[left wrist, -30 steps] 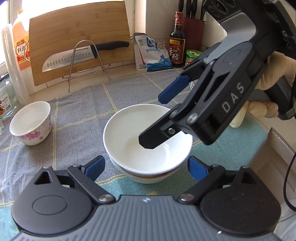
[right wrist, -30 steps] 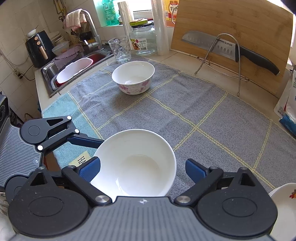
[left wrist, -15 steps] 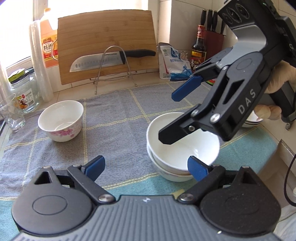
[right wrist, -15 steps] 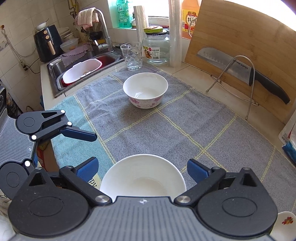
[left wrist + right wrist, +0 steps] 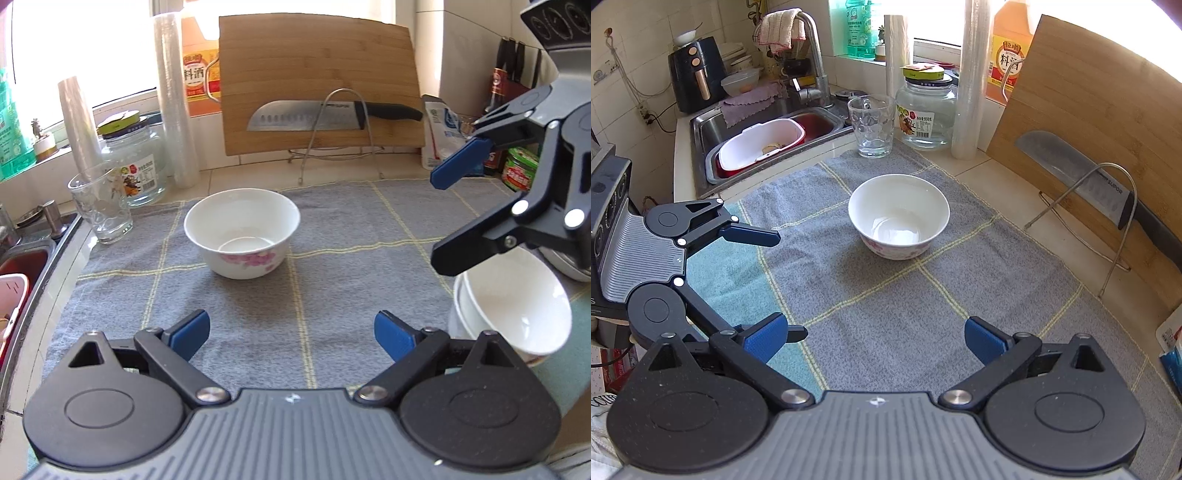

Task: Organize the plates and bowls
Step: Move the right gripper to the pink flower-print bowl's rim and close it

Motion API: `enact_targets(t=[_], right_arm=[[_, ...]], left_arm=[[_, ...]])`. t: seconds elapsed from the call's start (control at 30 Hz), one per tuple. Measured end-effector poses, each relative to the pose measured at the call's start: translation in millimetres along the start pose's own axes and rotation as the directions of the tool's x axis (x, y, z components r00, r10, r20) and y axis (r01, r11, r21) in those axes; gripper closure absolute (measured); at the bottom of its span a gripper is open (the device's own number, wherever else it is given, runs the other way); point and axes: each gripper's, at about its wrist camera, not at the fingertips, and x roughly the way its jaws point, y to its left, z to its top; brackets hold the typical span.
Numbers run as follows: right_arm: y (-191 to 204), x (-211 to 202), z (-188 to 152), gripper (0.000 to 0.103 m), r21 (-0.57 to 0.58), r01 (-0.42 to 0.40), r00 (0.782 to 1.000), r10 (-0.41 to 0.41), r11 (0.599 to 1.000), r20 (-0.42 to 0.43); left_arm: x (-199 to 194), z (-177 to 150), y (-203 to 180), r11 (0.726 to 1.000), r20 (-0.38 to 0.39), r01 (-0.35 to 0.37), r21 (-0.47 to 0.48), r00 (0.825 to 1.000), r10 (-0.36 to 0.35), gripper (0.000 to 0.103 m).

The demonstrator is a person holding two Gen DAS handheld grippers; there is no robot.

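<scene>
Both views have swung off the stacked bowls (image 5: 513, 306) toward the flowered bowl (image 5: 242, 236), which now sits mid-frame on the grey towel (image 5: 332, 266). Left hand-held gripper (image 5: 291, 332) stands wide open with only towel between its blue pads, short of the flowered bowl. Right hand-held gripper (image 5: 875, 338) is spread as wide, empty too; from the left view it hangs above the stack, touching nothing. That stack lies right of the flowered bowl, its lower edge hidden behind the left gripper's body. Beyond the flowered bowl, a glass (image 5: 870, 125) and jar (image 5: 925, 110) stand at the towel's far edge. The knife (image 5: 332, 116) rests on a wire rack against the board (image 5: 317, 66).
</scene>
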Motion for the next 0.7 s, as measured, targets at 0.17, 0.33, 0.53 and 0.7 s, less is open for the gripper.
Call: enact_targets(t=[0.17,0.33,0.53,0.7], right_arm=[[-7,19,23,0.0,-0.032,-0.003,1.0,0.002,0.999,-0.013],[-18,39,46,0.0,-0.052,-0.014,1.0,0.013,0.999,-0.023],[-33,69,67,0.0,-0.055,-0.049,0.998,0.047,0.997,-0.048],[-46,95,79,0.001,-0.036,-0.084,0.994,0.081,0.996,-0.072]], left_arm=[[20,2,16,0.999,-0.003,-0.038,-0.026,0.999,0.038,0.007],[38,10,23,0.997,0.032,-0.068,-0.028,0.997,0.069,0.007],[58,18,25,0.996,0.053,-0.085,-0.009,0.995,0.086,0.007],[73,21,27,0.996,0.054,-0.082,-0.016,0.995,0.083,0.007]])
